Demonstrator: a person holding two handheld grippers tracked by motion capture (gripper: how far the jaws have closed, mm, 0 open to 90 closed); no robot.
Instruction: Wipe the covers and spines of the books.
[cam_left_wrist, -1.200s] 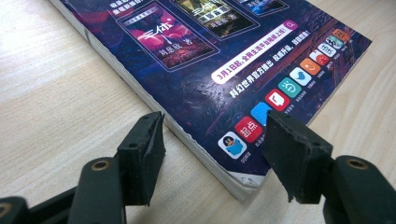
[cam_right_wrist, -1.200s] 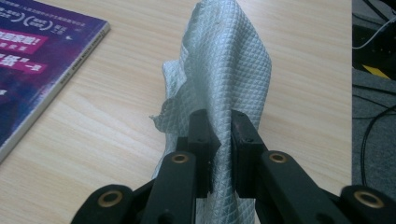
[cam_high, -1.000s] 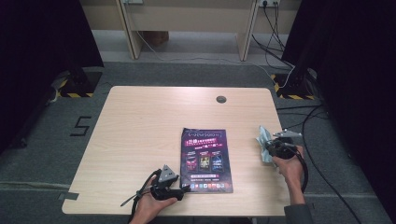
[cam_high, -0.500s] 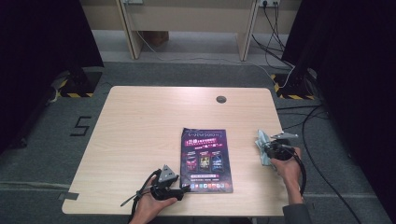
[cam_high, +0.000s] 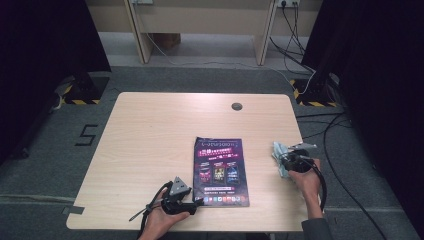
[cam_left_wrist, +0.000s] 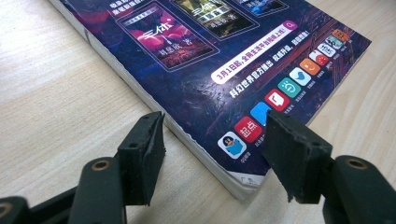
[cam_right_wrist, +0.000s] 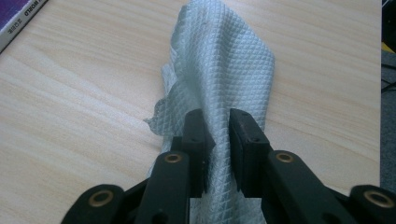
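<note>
We judge the cloth (cam_right_wrist: 224, 70) may slip from the right gripper (cam_right_wrist: 222, 122), whose jaws, pinching it, have just been easing apart, while the left gripper (cam_left_wrist: 212, 140) gapes around the magazine (cam_left_wrist: 219, 70) corner.

even soft light, sharp frames, dark surroundings.

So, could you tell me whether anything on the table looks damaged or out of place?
The magazine lies flat, but its near corner is dog-eared, the cover scuffed. The pale cloth sits crumpled near the table's right edge, between the right claw's jaws, which have just been opening.
</note>
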